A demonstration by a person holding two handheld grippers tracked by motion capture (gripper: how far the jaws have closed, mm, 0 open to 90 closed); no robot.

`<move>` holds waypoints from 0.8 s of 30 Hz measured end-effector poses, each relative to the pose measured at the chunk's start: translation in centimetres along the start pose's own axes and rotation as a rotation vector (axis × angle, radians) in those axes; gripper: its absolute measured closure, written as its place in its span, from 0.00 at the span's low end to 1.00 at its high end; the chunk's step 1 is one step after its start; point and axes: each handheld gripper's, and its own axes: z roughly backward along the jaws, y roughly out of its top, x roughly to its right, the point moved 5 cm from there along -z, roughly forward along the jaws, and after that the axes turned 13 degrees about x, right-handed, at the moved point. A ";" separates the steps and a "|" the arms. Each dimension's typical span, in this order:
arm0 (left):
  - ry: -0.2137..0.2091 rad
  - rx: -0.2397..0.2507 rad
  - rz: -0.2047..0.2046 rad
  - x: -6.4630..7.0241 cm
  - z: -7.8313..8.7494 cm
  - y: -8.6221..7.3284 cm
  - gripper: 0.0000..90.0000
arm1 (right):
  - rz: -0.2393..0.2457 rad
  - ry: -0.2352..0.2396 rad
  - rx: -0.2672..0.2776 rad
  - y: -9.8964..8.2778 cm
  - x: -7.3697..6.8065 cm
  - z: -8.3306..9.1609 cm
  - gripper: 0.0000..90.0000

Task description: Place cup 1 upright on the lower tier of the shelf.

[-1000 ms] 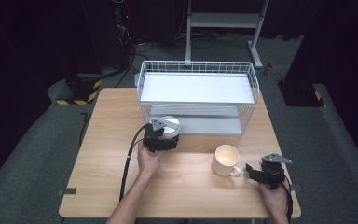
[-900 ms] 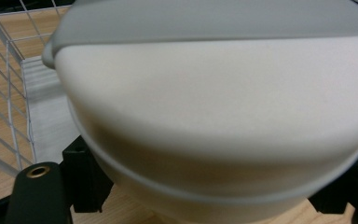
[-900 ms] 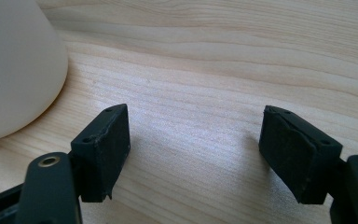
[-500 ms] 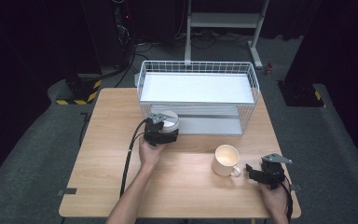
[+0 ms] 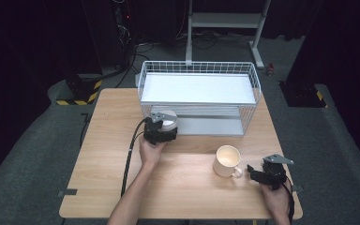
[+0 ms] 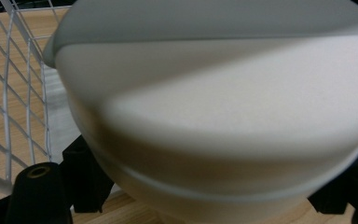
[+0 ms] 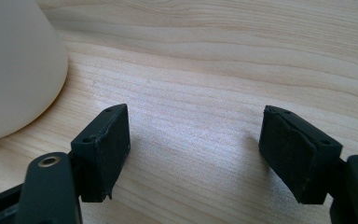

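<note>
A cream bowl (image 5: 170,117) sits at the front left corner of the white wire rack (image 5: 198,67), by its lower shelf. My left gripper (image 5: 165,124) is shut on the bowl. In the left gripper view the bowl (image 6: 223,116) looms close, with a black jaw pressed to each side low down and the rack's wires (image 6: 16,93) at the left. A cream mug (image 5: 228,161) stands on the wooden table (image 5: 178,197). My right gripper (image 5: 252,172) rests just right of the mug's handle and is open. Bare wood lies between its fingers (image 7: 103,149), and the mug (image 7: 14,65) is at the left.
The rack has a white top shelf (image 5: 197,88) and a grey lower shelf (image 5: 211,125), and takes up the table's far half. Black cables (image 5: 130,154) trail from my left gripper over the table's front left. Dark floor surrounds the table.
My left gripper has carried the bowl a little farther toward the rack's lower shelf. My right gripper and the mug have stayed where they were.
</note>
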 end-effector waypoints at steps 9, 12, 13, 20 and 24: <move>0.011 -0.007 -0.033 0.4 -1.0 0.4 0.21 | 0.000 0.000 0.000 0.0 0.0 0.0 0.28; 0.011 -0.004 -0.037 0.2 -1.1 0.4 0.21 | 0.000 0.000 0.000 0.0 0.0 0.0 0.28; 0.014 -0.001 -0.042 0.2 -1.1 0.4 0.21 | 0.000 0.000 0.000 0.0 0.0 0.0 0.28; 0.016 0.007 -0.035 0.1 -1.6 0.6 0.21 | 0.001 0.001 0.001 0.0 0.0 0.0 0.28; 0.017 0.002 -0.046 0.2 -2.1 0.8 0.21 | 0.001 0.000 0.000 0.0 0.0 0.0 0.28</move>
